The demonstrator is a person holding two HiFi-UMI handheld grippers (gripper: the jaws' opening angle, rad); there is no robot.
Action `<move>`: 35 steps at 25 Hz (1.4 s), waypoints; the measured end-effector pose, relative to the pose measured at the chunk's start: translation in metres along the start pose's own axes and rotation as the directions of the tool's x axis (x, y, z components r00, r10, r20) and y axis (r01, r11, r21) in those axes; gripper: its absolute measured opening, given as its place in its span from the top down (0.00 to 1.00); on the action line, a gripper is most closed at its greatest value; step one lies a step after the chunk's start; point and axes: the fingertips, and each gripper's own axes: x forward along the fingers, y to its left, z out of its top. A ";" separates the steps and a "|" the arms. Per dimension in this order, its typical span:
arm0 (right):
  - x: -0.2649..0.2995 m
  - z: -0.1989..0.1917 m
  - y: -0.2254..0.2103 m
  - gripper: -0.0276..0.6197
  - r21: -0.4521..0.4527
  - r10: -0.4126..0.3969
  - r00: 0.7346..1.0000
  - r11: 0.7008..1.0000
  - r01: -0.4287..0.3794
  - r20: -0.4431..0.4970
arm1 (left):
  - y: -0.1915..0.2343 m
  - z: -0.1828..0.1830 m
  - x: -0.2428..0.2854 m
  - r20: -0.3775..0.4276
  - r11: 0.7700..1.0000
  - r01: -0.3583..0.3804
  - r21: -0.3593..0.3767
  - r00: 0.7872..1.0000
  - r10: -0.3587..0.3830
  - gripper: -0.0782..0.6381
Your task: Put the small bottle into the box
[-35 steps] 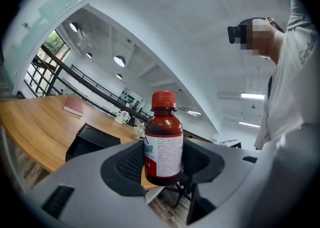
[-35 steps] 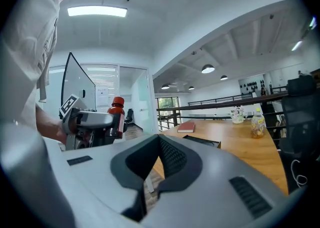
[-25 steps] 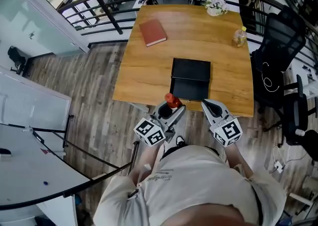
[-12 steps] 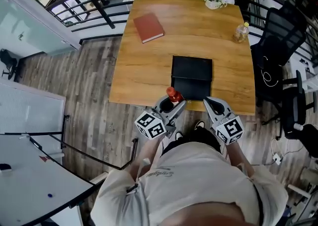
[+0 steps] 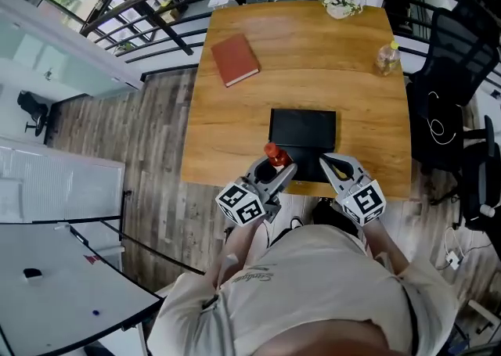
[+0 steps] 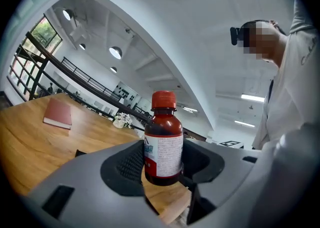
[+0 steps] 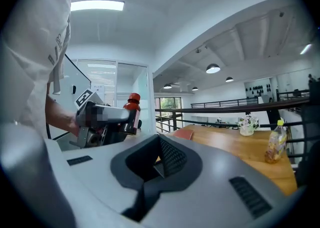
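Fingers of the left gripper (image 6: 162,164) clamp the small bottle (image 6: 163,137) upright by its lower body. It has a red cap, dark contents and a white label with print too fine to read. It hangs at the near edge of the tabletop (image 5: 235,120), just beside the black box (image 5: 302,121). The right gripper (image 7: 157,164) has its fingers together, holding nothing.

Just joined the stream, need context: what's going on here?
A person stands at the near edge of the wooden table with a gripper in each hand. The left gripper is shut on a small brown bottle with a red cap and white label and holds it upright by the near left corner of the black rectangular box on the table. The bottle is not yet in the box. The right gripper is shut and empty, near the box's front edge.
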 end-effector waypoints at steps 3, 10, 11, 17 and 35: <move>0.005 0.001 -0.036 0.96 0.000 0.005 1.000 1.000 -0.005 0.024 | 0.005 0.012 0.027 0.006 0.999 -0.018 0.033 1.000 0.018 0.58; 0.011 -0.011 -0.087 0.96 0.025 0.014 0.999 1.000 -0.014 0.029 | 0.010 0.029 0.058 0.093 0.997 -0.037 -0.069 0.995 0.043 0.58; 0.011 -0.009 -0.087 0.96 0.030 0.018 0.999 0.999 -0.019 0.037 | 0.014 0.029 0.059 0.083 0.997 -0.052 -0.064 0.995 0.058 0.58; 0.001 -0.016 -0.102 0.96 0.042 -0.009 1.000 0.999 0.008 0.016 | 0.029 0.033 0.062 0.053 0.993 -0.115 -0.001 0.992 0.115 0.58; 0.025 0.011 -0.106 0.96 0.053 -0.100 0.995 0.994 0.100 0.004 | 0.078 0.056 0.057 0.014 0.994 -0.108 0.031 0.994 0.107 0.58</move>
